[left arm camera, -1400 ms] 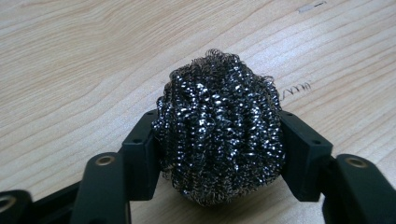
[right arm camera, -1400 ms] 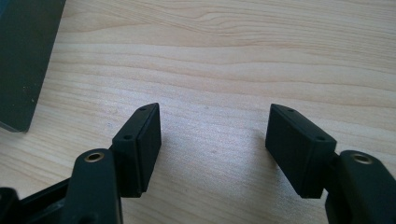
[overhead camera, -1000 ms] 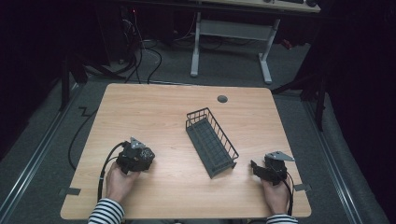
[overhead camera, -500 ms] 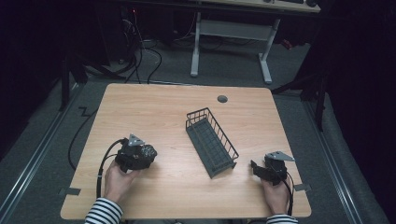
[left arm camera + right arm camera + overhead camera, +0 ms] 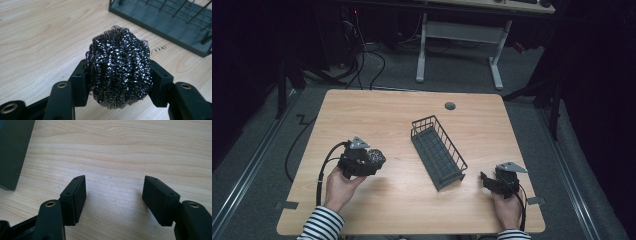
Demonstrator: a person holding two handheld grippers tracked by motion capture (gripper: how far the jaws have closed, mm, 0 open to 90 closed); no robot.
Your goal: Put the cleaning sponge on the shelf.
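The left gripper (image 5: 117, 82) already has the steel wool scourer (image 5: 119, 75) between its two jaws, which press on it from both sides, so I judge the picking up is done. What seems to be left is the carrying and the putting down, most likely into the wire basket (image 5: 438, 150), which lies beyond the jaw tips and a little to one side in the left gripper view. The scourer is not yet over the basket; in the high view the left gripper (image 5: 368, 161) with the scourer (image 5: 375, 157) is near the basket but apart from it, above the bare wooden table (image 5: 377, 115).

The scourer is nearly a ball, so it has no real pointing direction (I cannot find a clear long axis); it bulges a bit above and in front of the jaws.

The basket is long and narrow, and its long axis runs slanted across the table, from the far middle toward the right gripper (image 5: 490, 181).

The right gripper (image 5: 113, 197) has its jaws wide apart with nothing between them, only table wood, and a dark corner of the basket (image 5: 12, 150) lies beside its left jaw.
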